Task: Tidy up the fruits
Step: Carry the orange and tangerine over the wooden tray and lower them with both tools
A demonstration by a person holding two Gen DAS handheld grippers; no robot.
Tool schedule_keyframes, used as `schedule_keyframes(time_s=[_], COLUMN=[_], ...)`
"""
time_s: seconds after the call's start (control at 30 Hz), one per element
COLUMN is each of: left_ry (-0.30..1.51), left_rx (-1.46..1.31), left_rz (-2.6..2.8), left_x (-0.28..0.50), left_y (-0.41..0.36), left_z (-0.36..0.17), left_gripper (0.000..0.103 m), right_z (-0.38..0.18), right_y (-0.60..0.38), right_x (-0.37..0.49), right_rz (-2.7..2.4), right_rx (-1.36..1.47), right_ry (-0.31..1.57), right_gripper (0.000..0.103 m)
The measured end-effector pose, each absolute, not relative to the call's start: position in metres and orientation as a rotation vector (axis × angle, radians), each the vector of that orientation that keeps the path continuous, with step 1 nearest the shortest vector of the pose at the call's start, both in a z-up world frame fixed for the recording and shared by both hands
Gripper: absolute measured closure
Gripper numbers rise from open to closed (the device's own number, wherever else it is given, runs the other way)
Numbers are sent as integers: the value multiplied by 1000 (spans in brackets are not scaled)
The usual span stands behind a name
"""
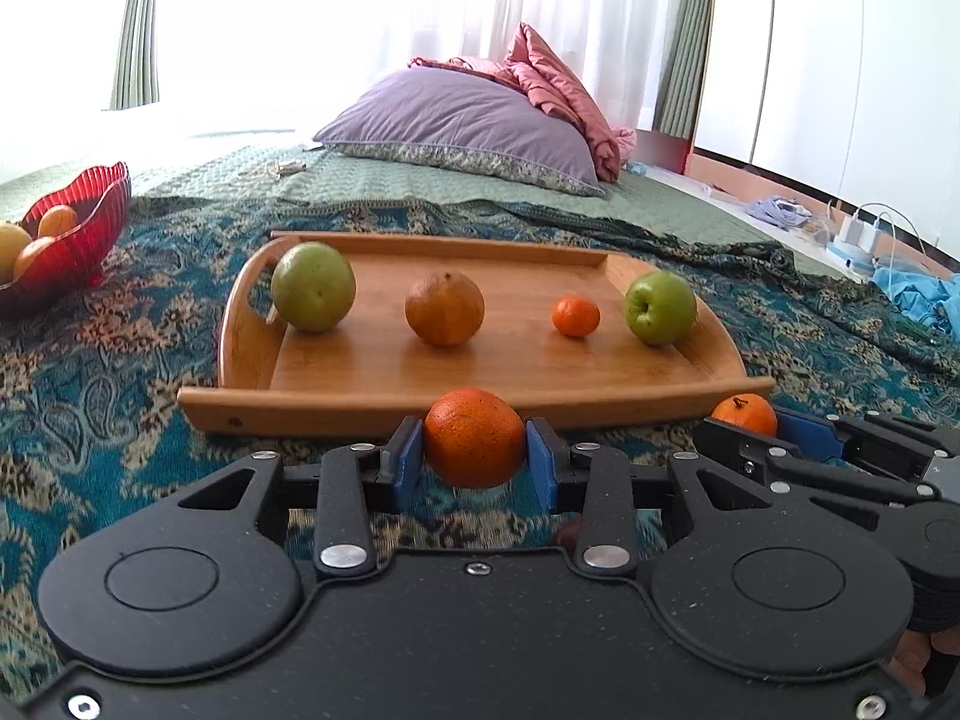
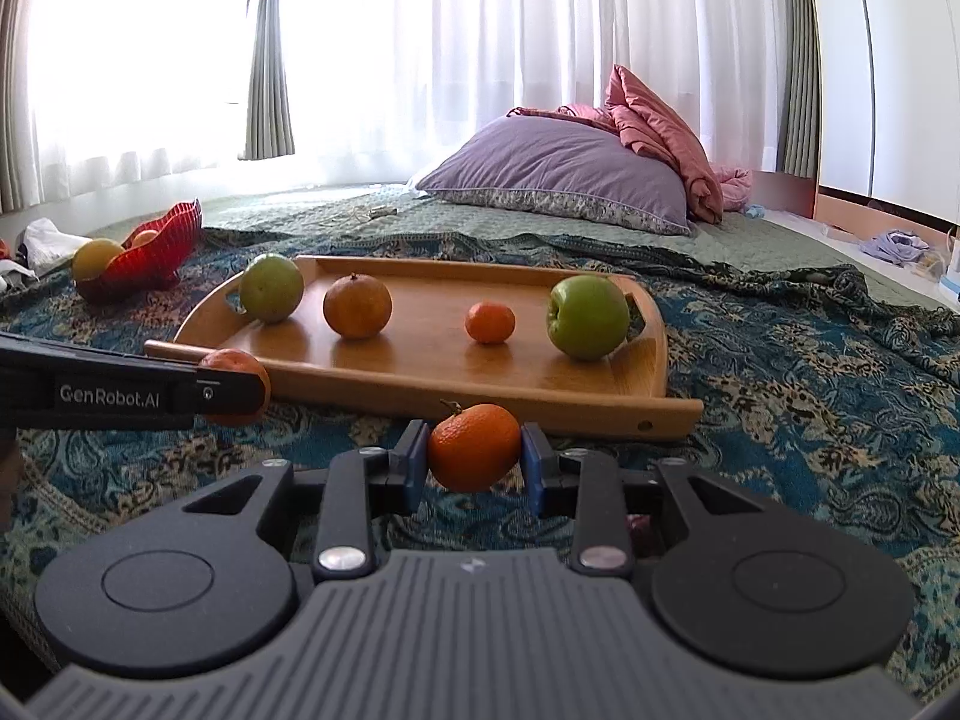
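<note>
My left gripper [image 1: 474, 456] is shut on an orange [image 1: 474, 429], just in front of the wooden tray [image 1: 336, 405]. My right gripper [image 2: 474, 462] is shut on a stemmed mandarin [image 2: 474, 441] near the tray's front right corner [image 2: 672, 414]. Each gripper also shows in the other's view, the right gripper [image 1: 747, 426] at the right and the left gripper [image 2: 240, 390] at the left. On the tray stand a green fruit [image 1: 313, 287], a dull orange [image 1: 444, 308], a small mandarin [image 1: 575, 316] and a green apple [image 1: 660, 307] in a row.
A red bowl [image 1: 84, 234] holding several fruits sits on the patterned bedspread [image 1: 120, 372] left of the tray. A purple pillow [image 1: 462, 120] and pink blanket [image 1: 558, 84] lie behind. Cables and a charger [image 1: 858, 228] are on the floor at the far right.
</note>
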State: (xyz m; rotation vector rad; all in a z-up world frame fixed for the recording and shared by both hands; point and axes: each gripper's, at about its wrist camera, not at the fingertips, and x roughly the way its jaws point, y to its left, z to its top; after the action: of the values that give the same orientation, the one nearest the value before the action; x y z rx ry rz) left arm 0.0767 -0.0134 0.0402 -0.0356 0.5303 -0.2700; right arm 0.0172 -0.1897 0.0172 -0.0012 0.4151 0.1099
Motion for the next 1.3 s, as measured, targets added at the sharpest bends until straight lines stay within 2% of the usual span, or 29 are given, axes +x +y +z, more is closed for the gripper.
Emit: schedule_keyframes(time_s=[0.23,0.63,1.3], left_ry=[510,551,559], left_rx=[-36,3,46], left_rz=[-236,-195,-189], left_x=[106,148,156], left_y=[-18,-28,-36], left_z=[48,33,23], left_gripper=[68,68,67], right_z=[31,23,7], right_y=[-185,-187,-187], right_x=[53,111,129], right_rz=[111,102,78], right_rx=[14,83,124], right_ry=[396,488,558], right_gripper=[66,65,65])
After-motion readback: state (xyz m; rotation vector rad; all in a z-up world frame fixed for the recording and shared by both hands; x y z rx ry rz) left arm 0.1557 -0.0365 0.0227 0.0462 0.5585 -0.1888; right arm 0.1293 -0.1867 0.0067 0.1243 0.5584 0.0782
